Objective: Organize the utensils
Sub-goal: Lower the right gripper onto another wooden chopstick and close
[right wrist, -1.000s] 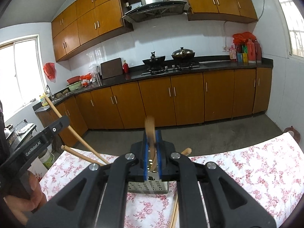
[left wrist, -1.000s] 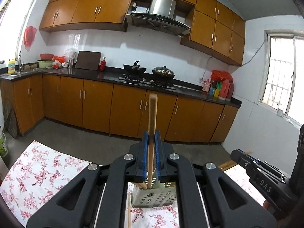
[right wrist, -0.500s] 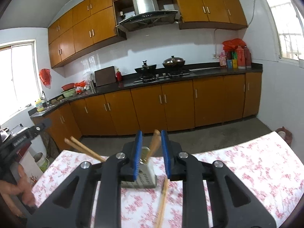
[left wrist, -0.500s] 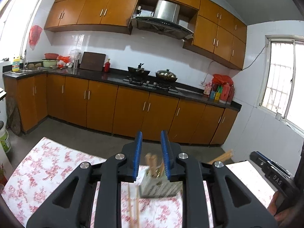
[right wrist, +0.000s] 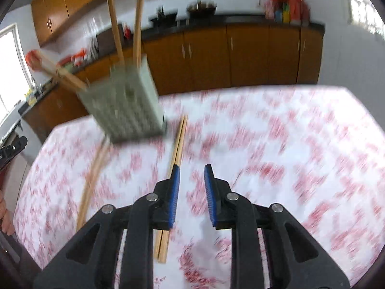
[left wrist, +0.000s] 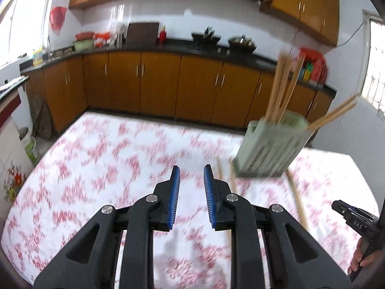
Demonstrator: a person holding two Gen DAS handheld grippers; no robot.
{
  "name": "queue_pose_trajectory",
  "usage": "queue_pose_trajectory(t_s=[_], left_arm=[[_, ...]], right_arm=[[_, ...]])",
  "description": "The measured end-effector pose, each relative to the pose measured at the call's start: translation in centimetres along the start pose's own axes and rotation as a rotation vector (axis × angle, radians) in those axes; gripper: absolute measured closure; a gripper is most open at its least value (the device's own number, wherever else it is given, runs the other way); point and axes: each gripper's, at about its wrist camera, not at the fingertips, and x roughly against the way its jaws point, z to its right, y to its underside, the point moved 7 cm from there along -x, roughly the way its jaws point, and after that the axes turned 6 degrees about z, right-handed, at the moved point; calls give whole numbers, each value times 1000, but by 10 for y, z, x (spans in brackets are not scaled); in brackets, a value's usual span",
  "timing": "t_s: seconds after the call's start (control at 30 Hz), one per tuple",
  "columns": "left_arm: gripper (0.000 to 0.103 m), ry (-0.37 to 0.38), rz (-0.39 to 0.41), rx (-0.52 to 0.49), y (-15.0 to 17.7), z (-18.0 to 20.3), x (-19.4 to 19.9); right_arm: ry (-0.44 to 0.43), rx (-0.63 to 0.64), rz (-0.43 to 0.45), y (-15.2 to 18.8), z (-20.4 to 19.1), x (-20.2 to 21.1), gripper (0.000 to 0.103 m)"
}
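Note:
A pale green perforated utensil holder (left wrist: 269, 149) stands on the floral tablecloth with several wooden chopsticks (left wrist: 279, 89) sticking up out of it; it also shows in the right wrist view (right wrist: 127, 103). My left gripper (left wrist: 191, 180) is open and empty, left of and nearer than the holder. My right gripper (right wrist: 191, 180) is open and empty, right of the holder. A pair of chopsticks (right wrist: 173, 180) lies on the cloth beside its left finger; more chopsticks (right wrist: 92, 180) lie further left. Both views are motion-blurred.
The floral tablecloth (left wrist: 96, 168) covers the table. Loose chopsticks (left wrist: 297, 197) lie on it by the holder. The other hand-held gripper (left wrist: 353, 219) shows at the right edge. Wooden kitchen cabinets (left wrist: 156, 82) and a dark counter stand behind.
Both grippers opened and let go of their chopsticks into the holder, then pulled back and tilted down toward the table; the holder now sits off to the side in each view.

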Motion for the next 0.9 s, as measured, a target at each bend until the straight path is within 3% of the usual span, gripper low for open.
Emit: queue_pose_trajectory(t_s=[0.13, 0.43, 0.7, 0.9], left_arm=[[81, -12, -54, 5, 21, -9, -10], [81, -10, -115, 16, 44, -10, -22], [81, -1, -140, 17, 52, -6, -28], [81, 17, -158, 14, 56, 1, -31]], right_arm=[[-31, -25, -72, 18, -6, -23, 81], [-13, 18, -114, 25, -17, -41, 81], [58, 41, -88, 20, -6, -44, 81], [40, 42, -94, 22, -8, -44, 81]])
